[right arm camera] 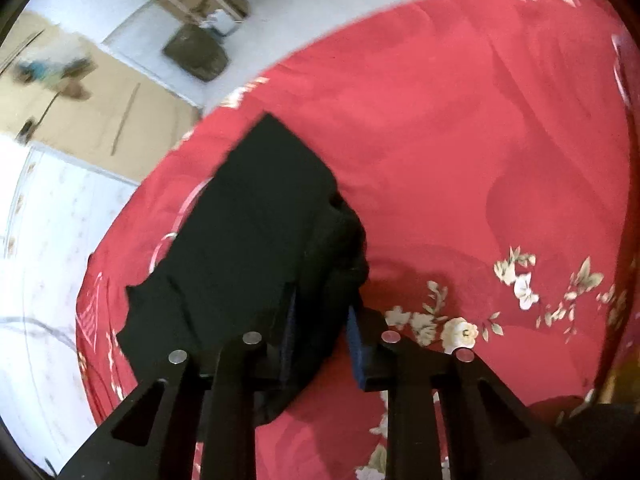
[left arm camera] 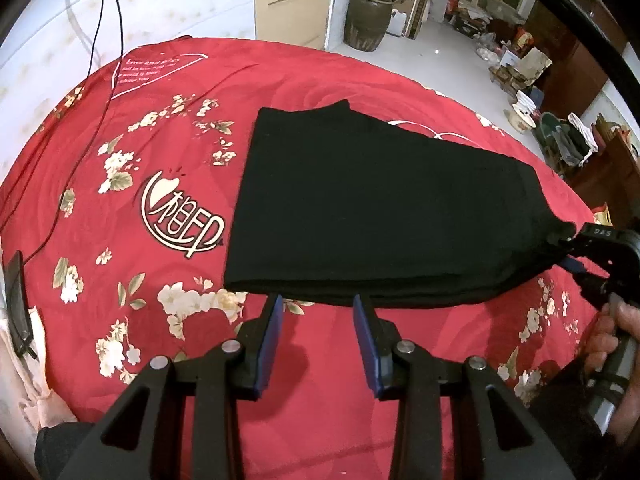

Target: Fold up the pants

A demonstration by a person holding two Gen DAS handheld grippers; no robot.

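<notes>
Now we see the black pants (left arm camera: 360, 208) lying folded on the red bedcover (left arm camera: 160, 140) with white flowers, with their near folded edge just in front of our left gripper (left arm camera: 318, 304). We hold this left gripper with its jaws apart, the two blue pads (left arm camera: 274, 320) standing on each side of an empty gap, and they grip nothing; the tips are very near the edge of the cloth, but we cannot tell if they touch it. At the right end of the pants our right gripper (left arm camera: 570, 248) pinches the bunched corner of the fabric, and a hand (left arm camera: 612, 332) holds its handle. From the right wrist view, which is a little blurred, the right gripper (right arm camera: 320, 312) has the black cloth pressed between its blue pads (right arm camera: 356, 340), and the fabric is gathered in a lump just ahead of them, while the rest of the pants stretches away over the bedcover (right arm camera: 480, 120) toward its far edge
</notes>
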